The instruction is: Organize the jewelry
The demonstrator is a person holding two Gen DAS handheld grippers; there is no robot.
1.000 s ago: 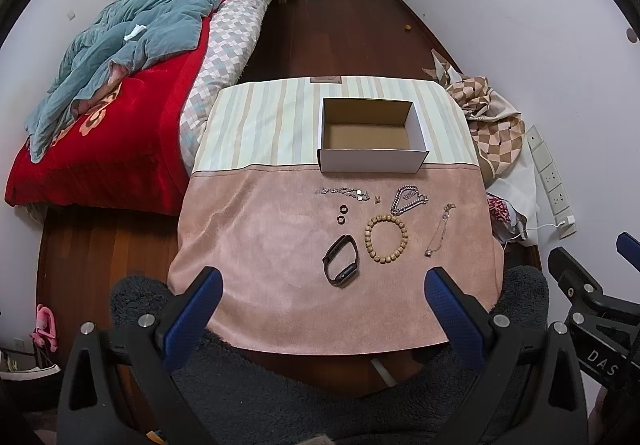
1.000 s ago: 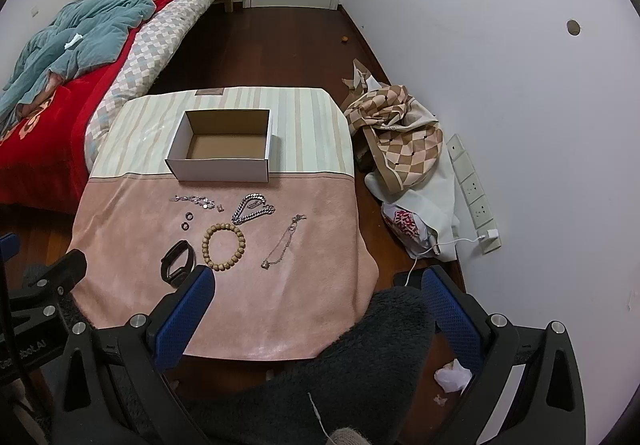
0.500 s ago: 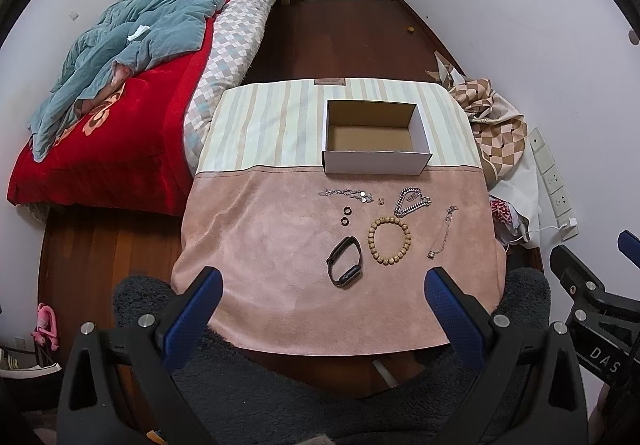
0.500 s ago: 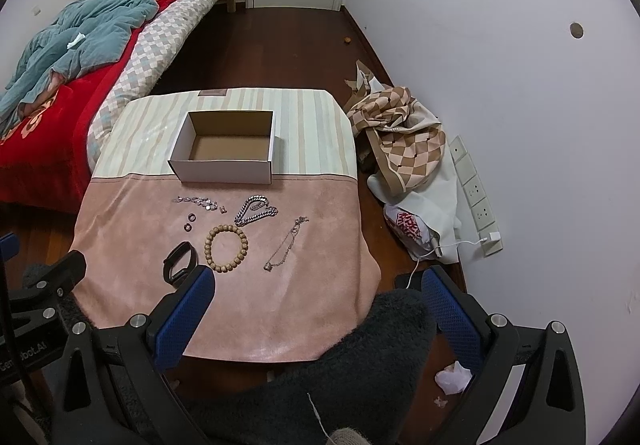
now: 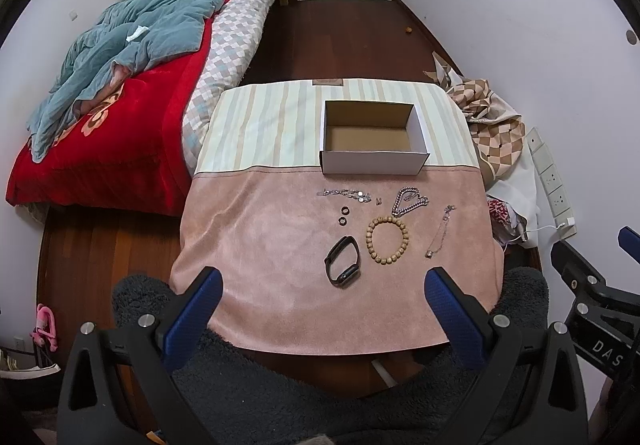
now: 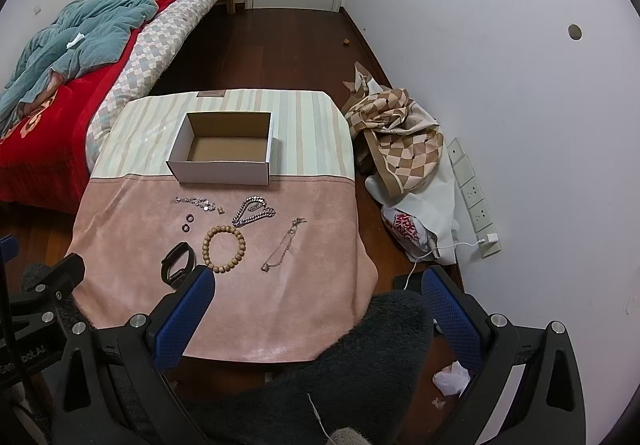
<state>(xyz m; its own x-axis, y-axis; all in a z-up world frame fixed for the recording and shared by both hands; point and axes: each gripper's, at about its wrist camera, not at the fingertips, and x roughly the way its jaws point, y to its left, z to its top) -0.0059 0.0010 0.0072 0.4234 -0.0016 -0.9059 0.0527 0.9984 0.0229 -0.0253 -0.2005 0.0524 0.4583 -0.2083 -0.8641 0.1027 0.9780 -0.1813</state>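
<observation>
Table nearer — jewelry (image 5: pixel 387 241) beyond left gripper (image 5: pixel 323 305)

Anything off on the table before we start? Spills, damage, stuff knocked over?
Nothing stands out. The box sits upright and empty on the striped half of the cloth. Chains, rings, bead bracelet and black band lie flat and apart on the pink half. Both grippers, left and right, are open, holding nothing.
</observation>
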